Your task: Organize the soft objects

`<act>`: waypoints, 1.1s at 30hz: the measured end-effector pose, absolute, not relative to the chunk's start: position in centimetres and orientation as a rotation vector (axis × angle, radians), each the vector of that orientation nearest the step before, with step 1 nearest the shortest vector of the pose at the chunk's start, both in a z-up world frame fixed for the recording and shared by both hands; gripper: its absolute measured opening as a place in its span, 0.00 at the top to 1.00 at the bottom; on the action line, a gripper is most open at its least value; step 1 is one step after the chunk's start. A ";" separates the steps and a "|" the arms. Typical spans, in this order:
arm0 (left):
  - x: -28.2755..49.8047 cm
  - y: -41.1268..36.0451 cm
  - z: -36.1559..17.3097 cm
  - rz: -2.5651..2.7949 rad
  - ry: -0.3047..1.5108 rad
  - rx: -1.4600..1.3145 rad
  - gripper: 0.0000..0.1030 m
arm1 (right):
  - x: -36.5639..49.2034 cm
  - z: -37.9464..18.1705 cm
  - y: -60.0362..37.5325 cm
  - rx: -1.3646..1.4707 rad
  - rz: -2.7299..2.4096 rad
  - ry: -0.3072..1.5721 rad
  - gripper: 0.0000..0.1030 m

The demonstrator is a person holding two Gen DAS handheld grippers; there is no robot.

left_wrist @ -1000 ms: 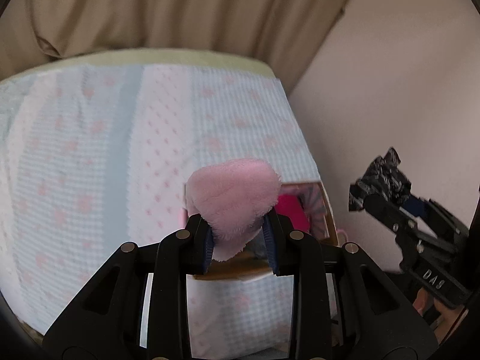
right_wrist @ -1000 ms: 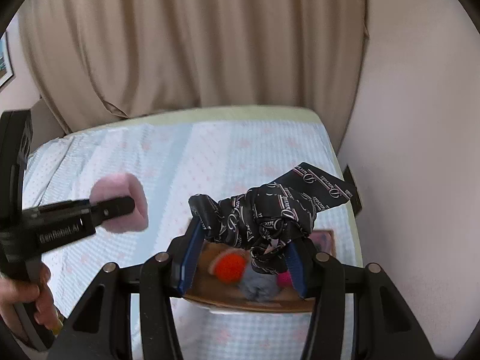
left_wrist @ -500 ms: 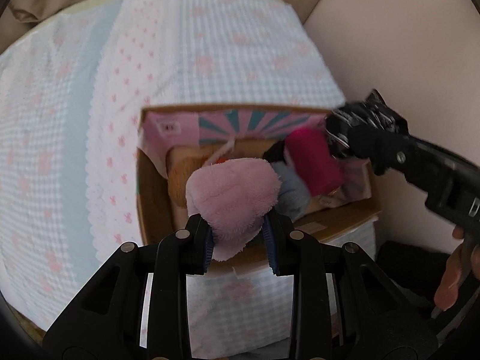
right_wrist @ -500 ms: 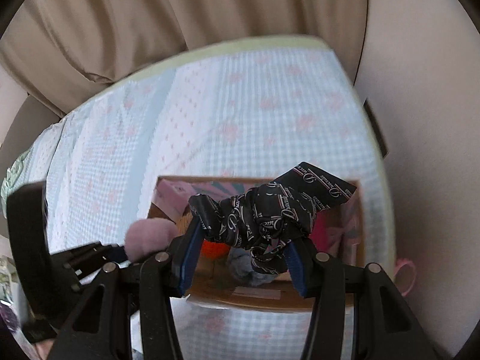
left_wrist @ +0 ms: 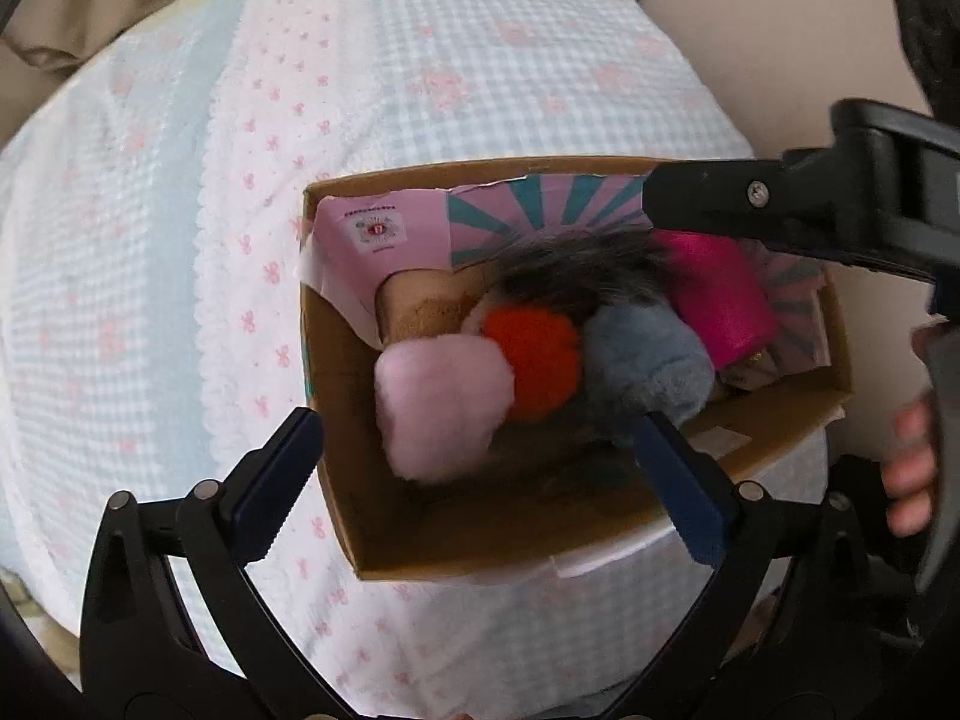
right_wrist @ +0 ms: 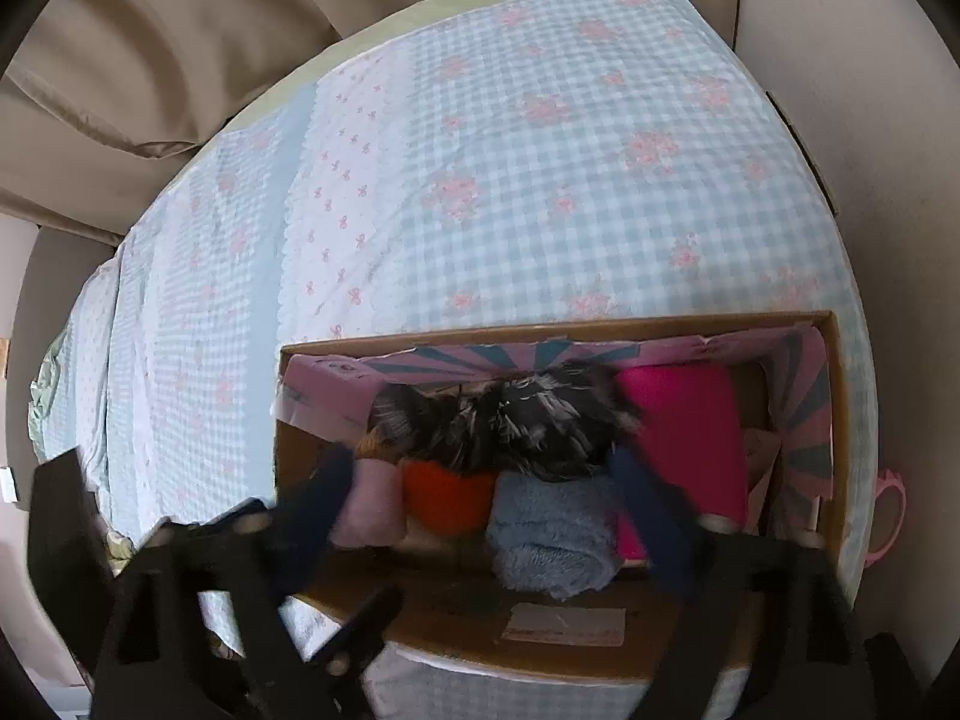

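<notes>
A cardboard box [left_wrist: 336,480] sits on the bed near its right edge; it also shows in the right wrist view [right_wrist: 837,396]. In it lie a pink fluffy piece [left_wrist: 438,402], an orange pom [left_wrist: 534,360], a blue-grey fluffy piece [left_wrist: 642,360] and a magenta roll [left_wrist: 714,294]. A black patterned cloth [right_wrist: 510,420], blurred, lies over the back of the pile. My left gripper [left_wrist: 480,480] is open above the box, the pink piece loose between its fingers. My right gripper [right_wrist: 486,516] is open over the box, empty.
The bed has a blue-and-pink checked cover [right_wrist: 540,150]. A beige wall [right_wrist: 888,90] runs along its right side and beige curtains [right_wrist: 180,60] hang behind. A pink ring-shaped object [right_wrist: 888,516] lies right of the box.
Both grippers opened over the box. The pink piece dropped from the left gripper and the black cloth dropped from the right gripper into the box. Both views moved closer to the box.
</notes>
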State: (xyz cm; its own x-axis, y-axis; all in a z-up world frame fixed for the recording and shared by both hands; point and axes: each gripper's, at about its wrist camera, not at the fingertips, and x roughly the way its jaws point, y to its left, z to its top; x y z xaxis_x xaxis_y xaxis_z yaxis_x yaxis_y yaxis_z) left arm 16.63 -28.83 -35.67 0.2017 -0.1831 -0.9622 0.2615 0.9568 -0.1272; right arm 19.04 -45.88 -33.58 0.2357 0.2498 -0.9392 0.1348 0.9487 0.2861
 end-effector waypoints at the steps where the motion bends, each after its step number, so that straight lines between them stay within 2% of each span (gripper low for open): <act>1: 16.5 -28.5 -35.6 -0.320 1.340 0.053 0.00 | 19.0 -33.5 -46.0 0.335 0.078 1.337 0.09; 10: 15.8 -27.2 -35.1 -0.299 1.349 -0.007 0.00 | 17.9 -33.3 -46.7 0.305 0.050 1.340 0.09; 17: 15.0 -26.5 -32.7 -0.303 1.294 -0.028 0.00 | 16.6 -30.8 -45.9 0.283 0.048 1.301 0.09; 26: 13.6 -21.8 -23.9 -0.289 1.150 -0.089 0.00 | 13.9 -22.9 -42.3 0.185 0.031 1.195 0.09; 33: 12.3 -14.3 -14.8 -0.206 0.997 -0.122 0.00 | 11.7 -14.4 -36.9 0.082 0.036 1.046 0.09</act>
